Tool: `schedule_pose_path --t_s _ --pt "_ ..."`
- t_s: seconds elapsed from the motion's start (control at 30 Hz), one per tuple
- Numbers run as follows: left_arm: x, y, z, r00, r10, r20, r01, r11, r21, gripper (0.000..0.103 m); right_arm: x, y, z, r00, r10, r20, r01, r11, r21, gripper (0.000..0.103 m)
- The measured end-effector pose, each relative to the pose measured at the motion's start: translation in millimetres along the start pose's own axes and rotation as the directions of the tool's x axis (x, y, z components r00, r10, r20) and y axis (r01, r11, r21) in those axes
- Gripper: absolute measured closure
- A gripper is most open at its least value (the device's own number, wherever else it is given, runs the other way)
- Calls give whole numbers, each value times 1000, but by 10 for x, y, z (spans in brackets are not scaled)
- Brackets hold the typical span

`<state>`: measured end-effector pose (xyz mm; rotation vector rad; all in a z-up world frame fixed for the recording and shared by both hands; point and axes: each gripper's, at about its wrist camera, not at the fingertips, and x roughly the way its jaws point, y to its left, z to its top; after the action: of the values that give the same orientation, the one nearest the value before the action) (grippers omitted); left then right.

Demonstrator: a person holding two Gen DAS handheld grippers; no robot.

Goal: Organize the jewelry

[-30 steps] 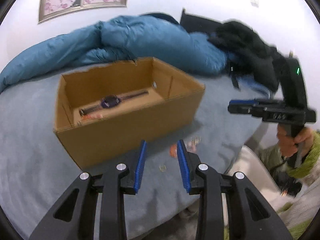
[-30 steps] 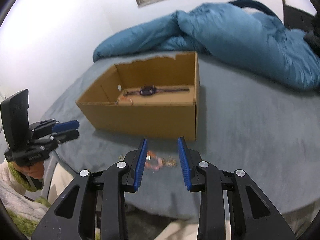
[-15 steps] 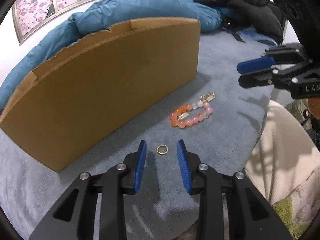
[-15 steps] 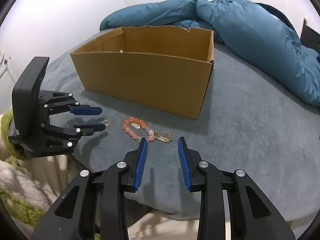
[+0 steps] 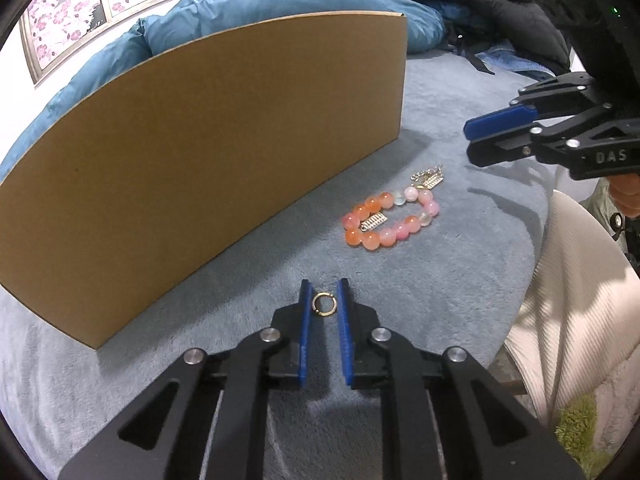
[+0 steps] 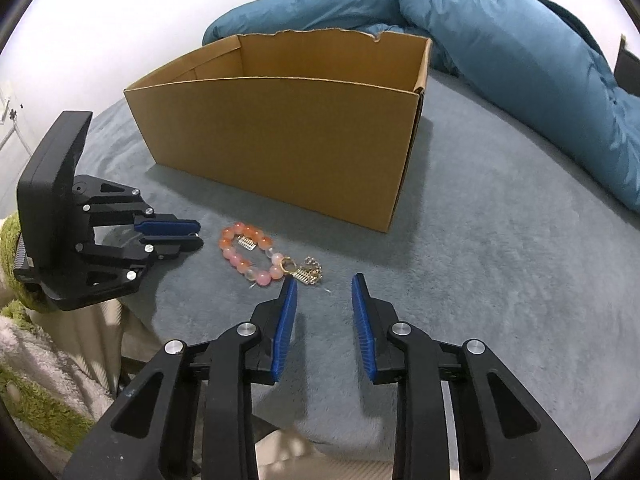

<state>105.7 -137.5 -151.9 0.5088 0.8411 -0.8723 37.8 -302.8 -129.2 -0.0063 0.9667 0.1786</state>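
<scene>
A small gold ring [image 5: 314, 305] lies on the grey bed cover between the blue pads of my left gripper [image 5: 324, 284]. Its jaws are closing and the pads meet the ring's sides. From the right wrist view, the left gripper [image 6: 200, 234] shows its fingers nearly together just left of the bead bracelet [image 6: 242, 266]. That orange and pink bracelet [image 5: 372, 240] lies in front of the cardboard box [image 5: 200, 160], with gold charms [image 6: 308, 274] at its end. My right gripper [image 6: 324, 280] hovers just short of the charms. Its jaws are closing slightly, with nothing between them.
The box [image 6: 300, 140] is open at the top and its inside is hidden from here. A blue duvet [image 6: 500, 40] and dark clothing [image 5: 480, 8] are heaped behind it. The bed's edge, with a cream blanket [image 5: 568, 300], runs close by the grippers.
Both grippers have come down close to the bed cover. The left jaws have narrowed around the gold ring. The right gripper has moved nearer the bracelet's charms.
</scene>
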Motion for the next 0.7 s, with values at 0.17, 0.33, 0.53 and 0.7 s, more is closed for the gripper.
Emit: schedule_pose_path --t_s 0.17,0.33,0.53,0.7 --pt "-55 69 -17 1000 21 -4 -21 999 -25 91 70 -74 54 999 33 -7 -32 999 17 81" --pt "-65 144 -54 1000 23 -10 -24 998 -56 91 208 -125 141 997 67 -29 -66 997 42 84" --pt "-57 162 -72 1000 19 -8 -19 998 -59 91 402 -102 199 992 84 -96 -83 996 16 88" --pt "-52 175 -84 1000 16 -5 -17 998 -62 91 542 -58 198 985 73 -154 -75 997 -12 92"
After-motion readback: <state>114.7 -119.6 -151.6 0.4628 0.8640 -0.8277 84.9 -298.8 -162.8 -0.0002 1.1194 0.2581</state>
